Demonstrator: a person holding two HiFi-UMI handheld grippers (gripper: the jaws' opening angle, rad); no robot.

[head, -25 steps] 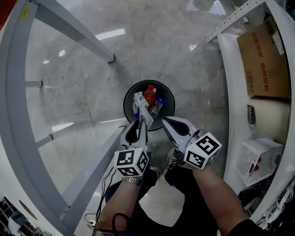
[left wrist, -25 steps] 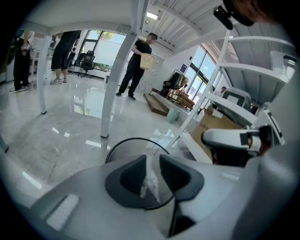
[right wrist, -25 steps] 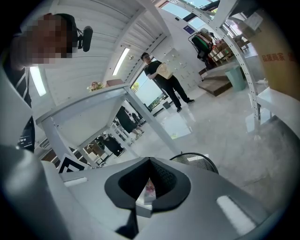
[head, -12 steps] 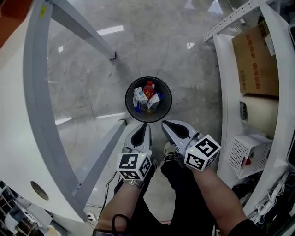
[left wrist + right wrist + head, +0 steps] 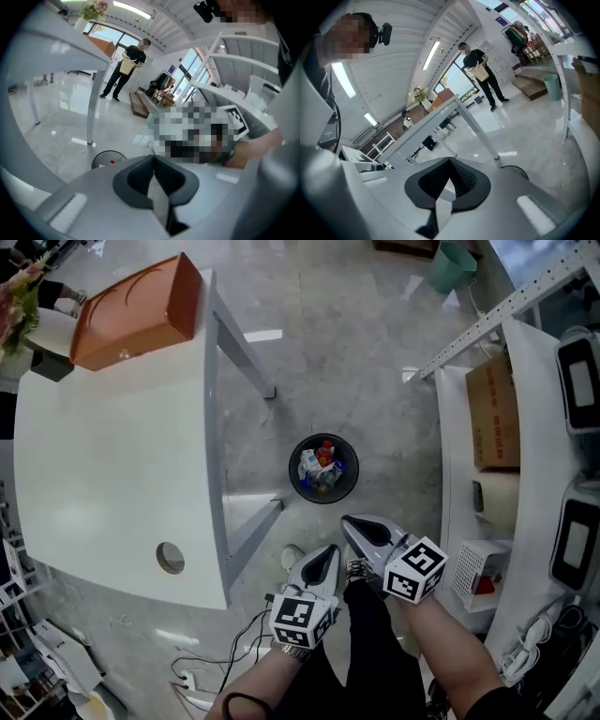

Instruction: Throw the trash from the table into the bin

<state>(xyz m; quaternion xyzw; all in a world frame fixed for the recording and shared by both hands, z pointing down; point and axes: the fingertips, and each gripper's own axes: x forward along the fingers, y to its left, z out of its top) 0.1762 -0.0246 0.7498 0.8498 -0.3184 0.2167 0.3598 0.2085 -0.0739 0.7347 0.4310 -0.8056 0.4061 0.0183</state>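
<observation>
In the head view the black bin [image 5: 323, 468] stands on the grey floor, holding a red bottle, white cartons and other trash. My left gripper [image 5: 332, 550] and right gripper [image 5: 349, 519] hover side by side nearer to me than the bin, above the floor. Both are shut with nothing between their jaws. The left gripper view has its shut jaws meeting at the left gripper [image 5: 153, 157], with the bin [image 5: 108, 160] low on the floor beyond. The right gripper [image 5: 450, 161] also shows closed, empty jaws, and the bin's rim [image 5: 514, 172] peeks past them.
A white table [image 5: 112, 437] with an orange box [image 5: 131, 310] fills the left; its grey leg [image 5: 246, 538] stands near the bin. White shelving on the right carries a cardboard box [image 5: 497, 413] and a white basket [image 5: 473, 577]. Cables [image 5: 202, 681] lie on the floor. A person [image 5: 125, 65] stands far off.
A white carton held by the left gripper over the bin now lies in it, and that gripper has shut. Both grippers and the view have risen away from the bin.
</observation>
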